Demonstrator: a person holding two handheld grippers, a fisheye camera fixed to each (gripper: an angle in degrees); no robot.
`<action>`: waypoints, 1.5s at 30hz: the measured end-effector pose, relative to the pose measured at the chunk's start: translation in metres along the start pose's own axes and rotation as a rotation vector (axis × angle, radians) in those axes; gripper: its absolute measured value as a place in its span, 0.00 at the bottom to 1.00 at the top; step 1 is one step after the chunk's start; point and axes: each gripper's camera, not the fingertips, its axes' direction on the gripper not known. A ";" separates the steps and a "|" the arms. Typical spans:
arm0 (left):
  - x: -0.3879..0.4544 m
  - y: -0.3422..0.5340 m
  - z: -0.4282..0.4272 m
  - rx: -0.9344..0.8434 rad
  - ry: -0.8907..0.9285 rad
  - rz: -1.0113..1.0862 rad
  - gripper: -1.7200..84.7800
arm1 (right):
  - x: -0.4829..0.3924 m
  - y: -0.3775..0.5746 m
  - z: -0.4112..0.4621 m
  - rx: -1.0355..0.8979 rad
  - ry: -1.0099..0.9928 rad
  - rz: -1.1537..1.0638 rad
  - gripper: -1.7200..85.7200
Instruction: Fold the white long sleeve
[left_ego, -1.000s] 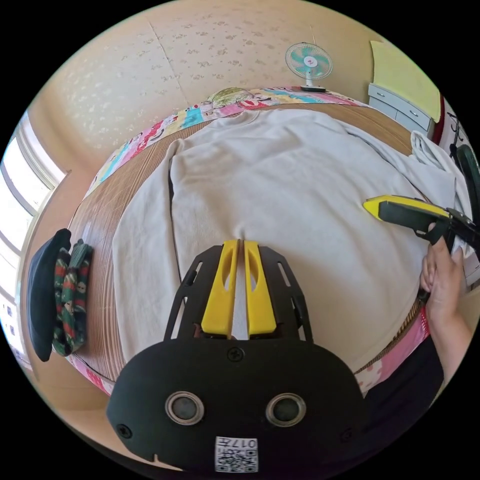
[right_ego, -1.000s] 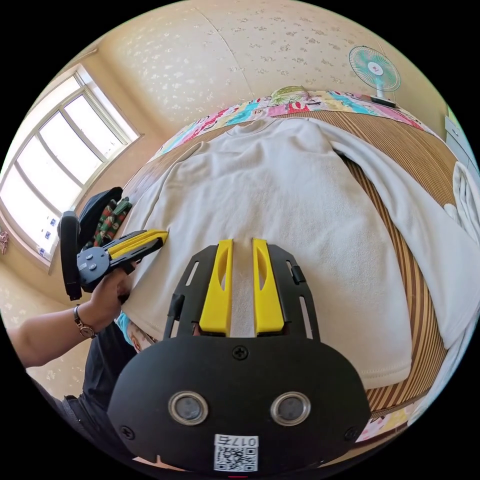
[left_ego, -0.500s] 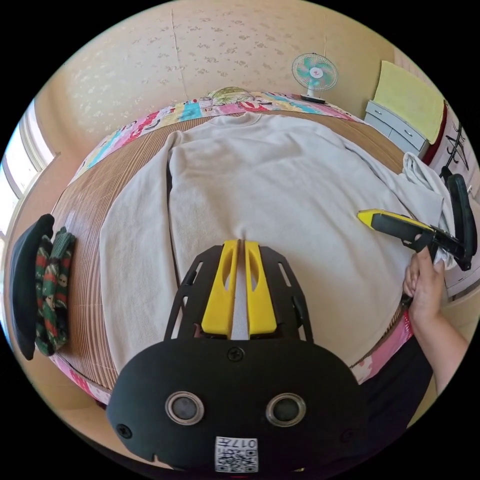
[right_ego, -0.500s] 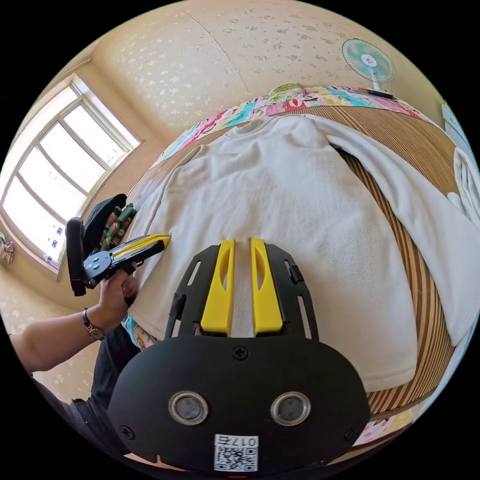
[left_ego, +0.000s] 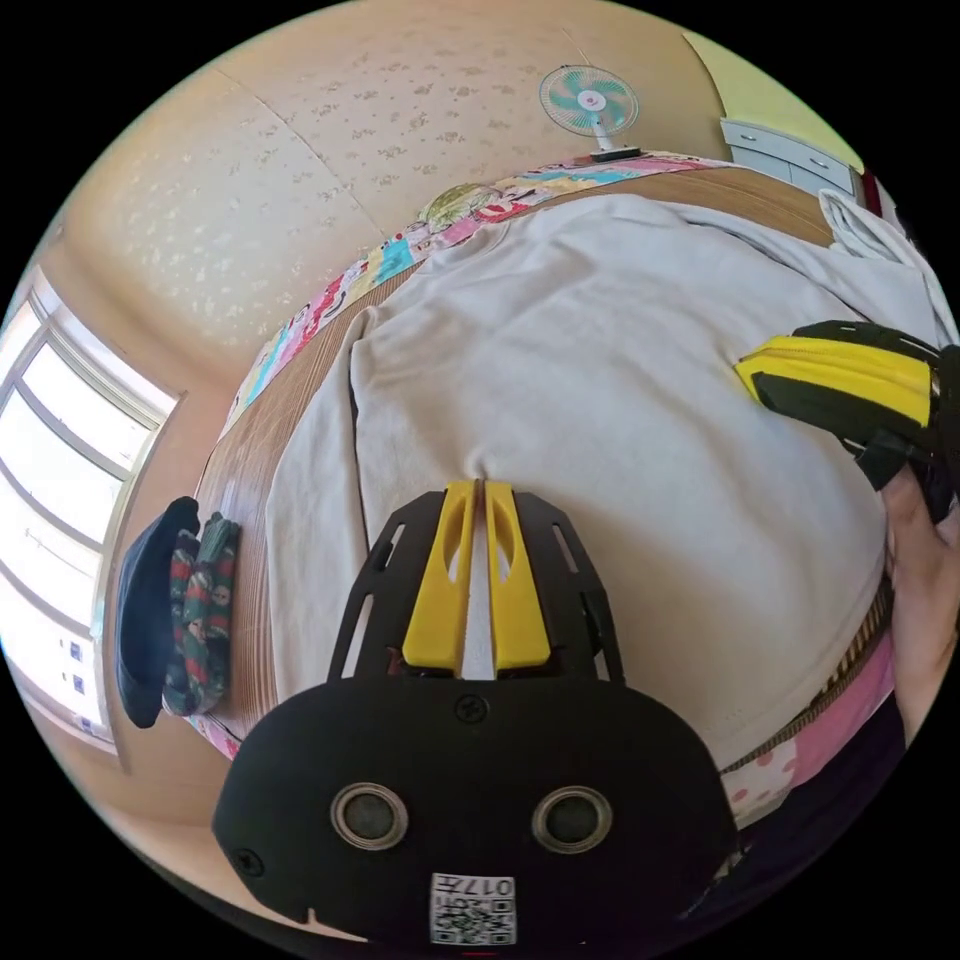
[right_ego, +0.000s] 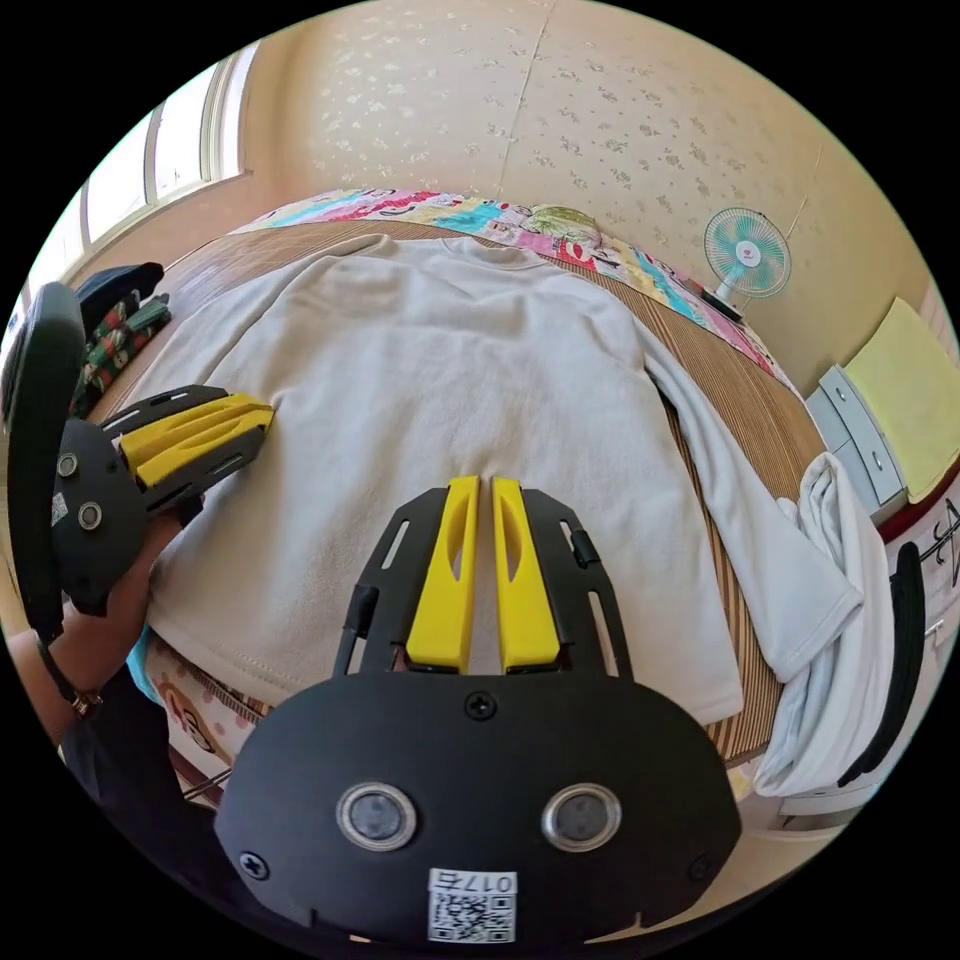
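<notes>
Nearest, the left gripper (left_ego: 478, 487) and right gripper (right_ego: 478, 482) are hovering over the lower body of the white long sleeve (right_ego: 440, 380), each with jaws nearly together and holding nothing visible. The garment is lying flat and spread on the striped mat (right_ego: 745, 400), its right sleeve (right_ego: 740, 520) reaching out toward the mat's edge. Judged from this, folding is not yet begun. Farthest, a fan (right_ego: 745, 255) is standing.
</notes>
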 end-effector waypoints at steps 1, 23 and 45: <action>0.000 0.001 0.000 0.001 -0.001 0.001 0.01 | 0.005 0.002 0.000 0.001 -0.029 0.013 0.05; -0.092 0.037 0.022 -0.010 0.367 -0.174 0.02 | 0.012 0.028 -0.006 0.001 -0.089 0.038 0.06; -0.095 0.052 0.024 -0.009 0.324 -0.155 0.02 | 0.009 0.044 -0.013 -0.001 -0.082 0.035 0.05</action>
